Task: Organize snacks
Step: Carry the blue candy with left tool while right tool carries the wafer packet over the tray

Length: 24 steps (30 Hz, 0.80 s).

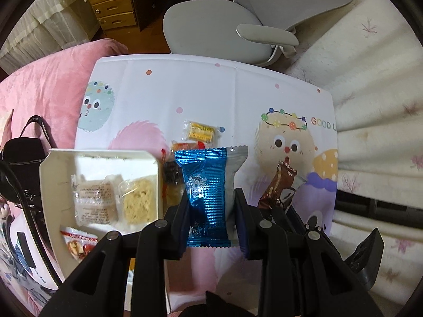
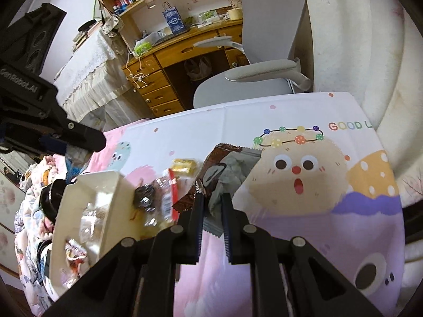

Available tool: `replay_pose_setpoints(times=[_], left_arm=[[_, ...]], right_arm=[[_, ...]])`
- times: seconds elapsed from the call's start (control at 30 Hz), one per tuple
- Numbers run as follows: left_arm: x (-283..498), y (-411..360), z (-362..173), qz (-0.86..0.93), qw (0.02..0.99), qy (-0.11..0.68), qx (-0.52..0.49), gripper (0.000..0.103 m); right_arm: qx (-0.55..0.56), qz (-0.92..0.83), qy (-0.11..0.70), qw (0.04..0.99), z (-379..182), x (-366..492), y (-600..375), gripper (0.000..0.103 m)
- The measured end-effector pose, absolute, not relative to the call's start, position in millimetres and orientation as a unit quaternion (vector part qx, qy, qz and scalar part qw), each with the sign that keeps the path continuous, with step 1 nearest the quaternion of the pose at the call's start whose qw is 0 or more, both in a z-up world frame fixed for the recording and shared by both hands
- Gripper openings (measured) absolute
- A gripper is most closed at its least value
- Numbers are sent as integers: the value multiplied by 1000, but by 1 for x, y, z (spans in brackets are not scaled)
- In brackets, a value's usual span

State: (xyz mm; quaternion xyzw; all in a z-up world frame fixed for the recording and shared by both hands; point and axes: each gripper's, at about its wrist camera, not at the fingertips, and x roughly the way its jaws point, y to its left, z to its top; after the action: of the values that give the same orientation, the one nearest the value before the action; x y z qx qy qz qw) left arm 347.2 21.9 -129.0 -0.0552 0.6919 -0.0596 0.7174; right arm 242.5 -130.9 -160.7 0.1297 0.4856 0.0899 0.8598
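Note:
My left gripper (image 1: 211,200) points down over the mat, shut on a blue and silver snack packet (image 1: 208,192) that hangs upright between its fingers. In the right wrist view, my right gripper (image 2: 212,200) is shut on the lower edge of a brown and grey chocolate packet (image 2: 224,171); the same brown packet (image 1: 279,185) shows just right of the blue one. A white tray (image 1: 50,182) at the left holds several clear-wrapped snacks. Beside the tray lie a yellow packet (image 1: 201,131) and a small heap of red and clear wrappers (image 1: 173,169).
A cartoon-printed mat (image 1: 164,92) covers the bed, with a pink blanket (image 1: 45,79) to its left. A black bag (image 1: 21,163) sits left of the tray. A grey office chair (image 1: 224,26) and a wooden desk (image 2: 169,60) stand beyond the mat's far edge.

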Motion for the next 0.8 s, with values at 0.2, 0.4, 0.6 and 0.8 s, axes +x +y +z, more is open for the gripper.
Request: replay_pose_setpoints(times=[0.2,0.4,0.6,0.8], left_arm=[[322,35,-111,-66,724,686,-40,28],[298,57,-102,-71,728,682,-34,28],[279,93,-103,-74,728,680,-48,28],[256,134,-102,-87,728,677,-57,28]], right_arm=[[132,105,480,861,-145,216,-122,12],[132,115,477,862,-132,194,-107,12],[117,121,475,864,-121,176,-85,12],[105,114,474,867,-110,155,-53,12]])
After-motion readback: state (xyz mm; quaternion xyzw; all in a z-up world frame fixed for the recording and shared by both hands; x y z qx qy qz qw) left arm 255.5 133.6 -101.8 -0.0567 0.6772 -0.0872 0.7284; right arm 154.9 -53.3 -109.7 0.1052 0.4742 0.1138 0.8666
